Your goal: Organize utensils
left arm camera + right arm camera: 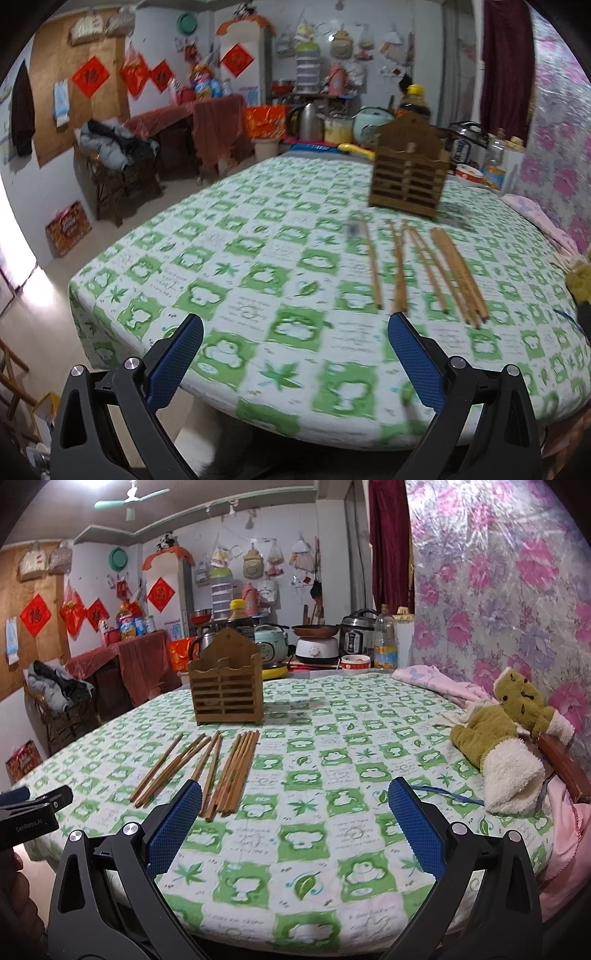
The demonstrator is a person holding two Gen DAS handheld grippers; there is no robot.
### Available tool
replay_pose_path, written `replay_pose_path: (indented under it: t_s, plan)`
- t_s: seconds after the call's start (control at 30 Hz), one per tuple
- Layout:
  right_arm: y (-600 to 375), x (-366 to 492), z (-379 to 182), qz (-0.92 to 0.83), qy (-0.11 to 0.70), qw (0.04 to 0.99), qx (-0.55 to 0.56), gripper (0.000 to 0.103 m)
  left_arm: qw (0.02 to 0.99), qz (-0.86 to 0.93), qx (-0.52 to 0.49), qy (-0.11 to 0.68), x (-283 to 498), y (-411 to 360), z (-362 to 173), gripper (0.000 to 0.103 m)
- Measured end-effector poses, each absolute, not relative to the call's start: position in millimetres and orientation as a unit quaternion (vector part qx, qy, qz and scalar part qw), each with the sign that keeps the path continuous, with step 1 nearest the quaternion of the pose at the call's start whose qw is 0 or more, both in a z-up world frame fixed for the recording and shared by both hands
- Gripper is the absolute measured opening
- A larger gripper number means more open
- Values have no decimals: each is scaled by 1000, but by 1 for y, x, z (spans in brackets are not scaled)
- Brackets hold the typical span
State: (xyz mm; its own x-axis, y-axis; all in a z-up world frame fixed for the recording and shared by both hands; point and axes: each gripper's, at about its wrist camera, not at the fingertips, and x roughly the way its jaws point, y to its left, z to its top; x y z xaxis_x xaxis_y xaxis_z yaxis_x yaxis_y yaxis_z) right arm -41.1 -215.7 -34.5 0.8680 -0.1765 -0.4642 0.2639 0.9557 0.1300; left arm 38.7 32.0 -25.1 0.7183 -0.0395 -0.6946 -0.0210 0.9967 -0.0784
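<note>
Several wooden chopsticks (424, 266) lie in loose groups on the green-and-white tablecloth (258, 277); they also show in the right wrist view (221, 764). A brown slatted wooden utensil holder (408, 173) stands upright behind them, also in the right wrist view (227, 686). My left gripper (295, 325) is open and empty, above the table's near edge, left of the chopsticks' near ends. My right gripper (295, 794) is open and empty, its left finger (177, 823) just in front of the chopsticks' near ends. The left gripper's body shows at the left edge of the right view (33, 812).
A green plush toy (513, 734) and pink cloth (439, 683) lie at the table's right side by the floral wall. Rice cookers, a pan, a bottle (386, 642) and a bowl (354, 662) stand behind the table. A chair with clothes (114, 147) stands at left.
</note>
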Motion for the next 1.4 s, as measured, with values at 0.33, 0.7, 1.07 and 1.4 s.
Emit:
replay_pose_path:
  t_s: [0.33, 0.7, 1.07, 1.4]
  plan:
    - [-237, -4, -61, -87, 296, 944, 120, 97, 925, -44, 20, 378, 63, 17, -45, 98]
    - [-245, 22, -65, -71, 315, 939, 117, 97, 894, -60, 78, 437, 116, -7, -64, 98]
    - [-243, 38, -69, -26, 349, 929, 119, 87, 881, -35, 144, 450, 154, -24, -60, 93]
    - [-211, 70, -86, 25, 427, 900, 84, 66, 879, -57, 73, 468, 158, -6, -63, 83]
